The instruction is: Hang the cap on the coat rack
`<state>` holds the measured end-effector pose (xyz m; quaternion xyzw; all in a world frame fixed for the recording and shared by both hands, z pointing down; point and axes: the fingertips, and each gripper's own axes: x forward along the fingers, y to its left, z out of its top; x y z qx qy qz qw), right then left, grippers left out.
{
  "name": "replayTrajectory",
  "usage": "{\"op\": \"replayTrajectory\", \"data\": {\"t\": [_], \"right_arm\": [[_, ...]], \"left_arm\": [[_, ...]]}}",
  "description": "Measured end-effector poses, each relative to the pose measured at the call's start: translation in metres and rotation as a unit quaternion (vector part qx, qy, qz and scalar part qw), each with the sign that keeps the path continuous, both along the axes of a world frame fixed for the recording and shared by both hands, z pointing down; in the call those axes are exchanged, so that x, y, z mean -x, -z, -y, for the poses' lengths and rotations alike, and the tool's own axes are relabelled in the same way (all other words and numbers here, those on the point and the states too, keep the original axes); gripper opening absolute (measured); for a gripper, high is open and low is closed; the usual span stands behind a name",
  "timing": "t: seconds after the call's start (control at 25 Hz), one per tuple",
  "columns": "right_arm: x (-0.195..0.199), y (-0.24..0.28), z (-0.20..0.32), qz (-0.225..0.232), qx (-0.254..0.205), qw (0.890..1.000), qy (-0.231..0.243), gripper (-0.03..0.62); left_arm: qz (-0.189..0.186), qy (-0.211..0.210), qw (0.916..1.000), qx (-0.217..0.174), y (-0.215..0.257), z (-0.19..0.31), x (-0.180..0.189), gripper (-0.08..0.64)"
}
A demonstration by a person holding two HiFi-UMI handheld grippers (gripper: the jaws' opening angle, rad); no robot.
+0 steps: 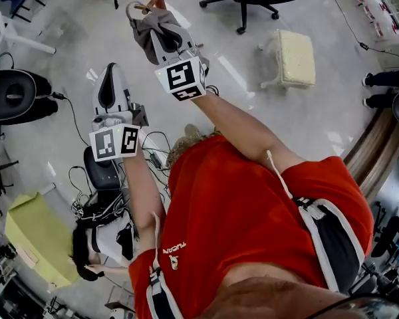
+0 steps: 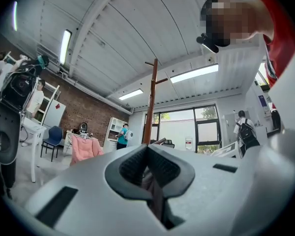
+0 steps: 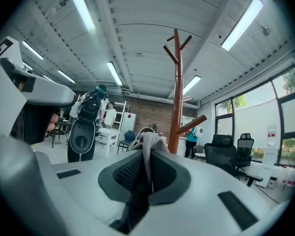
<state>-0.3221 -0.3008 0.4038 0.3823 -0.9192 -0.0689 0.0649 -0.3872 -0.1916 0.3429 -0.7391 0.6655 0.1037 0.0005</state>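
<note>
A person in a red shirt, seen from above, holds a gripping tool in each hand over a pale floor. The right tool [image 3: 148, 170] is clamped almost fully closed on a fold of a grey cap [image 1: 161, 26]. Its own view shows the grey fabric pinched between the dark ribbed pads, with the rest bunched past the tips. The cap is raised at the far side of the scene, just beside the brown wooden pole of the coat rack [image 3: 177, 90].

The left tool [image 2: 148, 167] sits lower and to the left, apart from the cap. Its jaws are together, and nothing clearly shows between them. The head view also shows no cloth at its tip.

From the right gripper view, the rack has short upward-angled pegs near its top. A lower peg [image 3: 195, 124] juts to the right, close to the cap's height. That lower peg looks like the easier target.

To hang the cap well, its hollow or back opening probably needs to face the peg. It should be lifted over the peg's raised tip, then lowered so the fabric settles behind the tip. The grip is on a bunched fold, so the opening may be collapsed, and the left tool could spread it. The right jaws should open only once the peg carries the weight, or the cap may slide off.
</note>
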Motion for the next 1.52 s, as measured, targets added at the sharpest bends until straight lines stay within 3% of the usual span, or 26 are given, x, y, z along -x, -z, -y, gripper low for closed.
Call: {"op": "replayTrajectory", "data": {"t": [0.52,0.68,0.8,0.92,1.12,1.52], "right_arm": [[0.009,-0.056,0.046,-0.039,0.041,0.996,-0.065,0.035],[0.01,-0.07,0.056,-0.042,0.049,0.996,-0.062,0.035],[0.013,-0.081,0.059,-0.044,0.066,0.996,-0.039,0.051],[0.019,-0.09,0.056,-0.041,0.085,0.996,-0.005,0.122],[0.021,-0.08,0.047,-0.022,0.082,0.995,0.053,0.184],[-0.013,-0.01,0.017,0.032,0.039,0.987,0.154,0.17]], "left_arm": [[-0.014,-0.051,0.9986,0.01,-0.015,0.03,0.028,0.008],[-0.011,-0.054,0.9984,0.014,-0.02,0.031,0.029,0.008],[-0.011,-0.055,0.9982,0.018,-0.023,0.034,0.03,0.008],[-0.013,-0.058,0.998,0.023,-0.026,0.037,0.03,0.008],[-0.014,-0.065,0.9973,0.03,-0.028,0.041,0.024,0.008],[-0.017,-0.056,0.998,0.026,-0.018,0.038,-0.001,0.008]]}}
